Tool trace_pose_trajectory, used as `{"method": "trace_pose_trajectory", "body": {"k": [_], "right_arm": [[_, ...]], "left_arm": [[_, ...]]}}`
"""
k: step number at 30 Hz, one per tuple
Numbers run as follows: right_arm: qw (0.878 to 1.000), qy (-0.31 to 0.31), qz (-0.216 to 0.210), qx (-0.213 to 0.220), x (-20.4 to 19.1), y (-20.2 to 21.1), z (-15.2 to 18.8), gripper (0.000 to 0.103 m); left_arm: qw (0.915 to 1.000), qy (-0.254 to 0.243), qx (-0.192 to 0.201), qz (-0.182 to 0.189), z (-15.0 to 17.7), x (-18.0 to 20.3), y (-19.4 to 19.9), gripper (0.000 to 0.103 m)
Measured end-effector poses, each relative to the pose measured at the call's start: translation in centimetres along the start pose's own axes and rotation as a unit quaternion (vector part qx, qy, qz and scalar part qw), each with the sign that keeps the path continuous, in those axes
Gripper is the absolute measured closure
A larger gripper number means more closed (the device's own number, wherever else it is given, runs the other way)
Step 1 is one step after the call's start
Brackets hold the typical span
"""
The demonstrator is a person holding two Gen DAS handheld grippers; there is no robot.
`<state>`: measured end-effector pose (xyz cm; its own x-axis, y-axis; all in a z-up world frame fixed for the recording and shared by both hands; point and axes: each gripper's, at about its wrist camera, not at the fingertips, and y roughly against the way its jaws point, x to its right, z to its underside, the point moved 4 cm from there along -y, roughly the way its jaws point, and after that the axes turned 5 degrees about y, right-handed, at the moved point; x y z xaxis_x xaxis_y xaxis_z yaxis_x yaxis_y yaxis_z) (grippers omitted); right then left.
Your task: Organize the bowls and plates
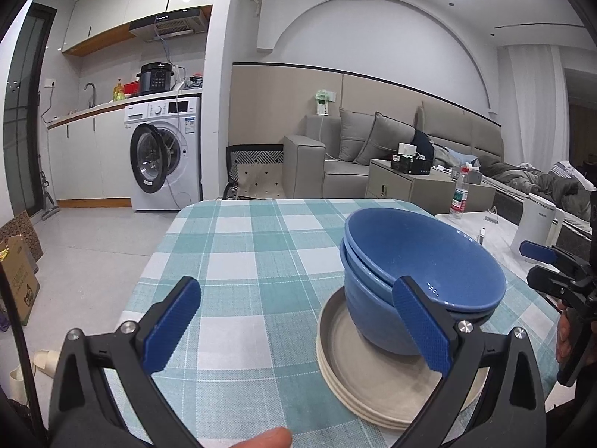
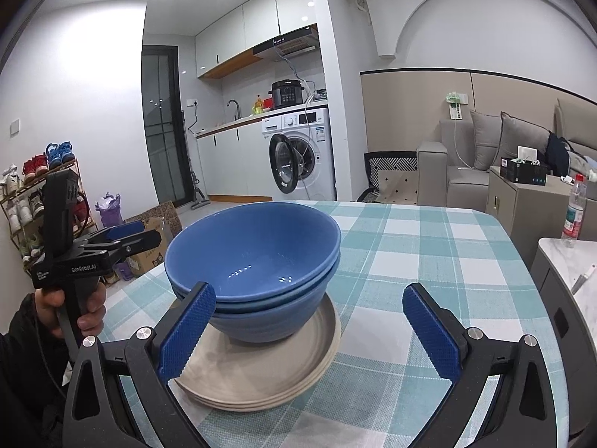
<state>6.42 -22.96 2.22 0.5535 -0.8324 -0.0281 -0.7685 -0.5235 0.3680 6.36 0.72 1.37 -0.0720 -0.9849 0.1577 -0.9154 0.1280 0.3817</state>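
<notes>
The left gripper [image 1: 298, 332] and the right gripper [image 2: 309, 332] both stand wide open with nothing between the fingers; just beyond them, the blue bowls [image 2: 257, 257] sit nested on the stack of beige plates [image 2: 268, 369], on the checked tablecloth [image 1: 246, 246]; the stacking looks finished, so I judge the next move is only to draw back without touching the pile.

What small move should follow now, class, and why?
Probably pull both grippers back. The blue bowls already sit nested on the stacked plates on the checked tablecloth, and the left gripper and right gripper stand open, holding nothing.
</notes>
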Motion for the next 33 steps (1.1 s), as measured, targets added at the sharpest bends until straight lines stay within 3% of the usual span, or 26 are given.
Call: {"method": "trace_pose_trajectory", "body": {"k": [9,33], "right_arm": [[1.0,0.006,0.002,0.026,0.2,1.0,0.5,0.001],[0.998,0.04,0.01,0.042,-0.4,1.1,1.9,0.001]], "left_arm": [[0.9994,-0.032,0.012,0.003,1.3,0.8,0.0,0.0],[0.9985,-0.029,0.044,-0.012,2.2,0.6,0.4,0.0]]}}
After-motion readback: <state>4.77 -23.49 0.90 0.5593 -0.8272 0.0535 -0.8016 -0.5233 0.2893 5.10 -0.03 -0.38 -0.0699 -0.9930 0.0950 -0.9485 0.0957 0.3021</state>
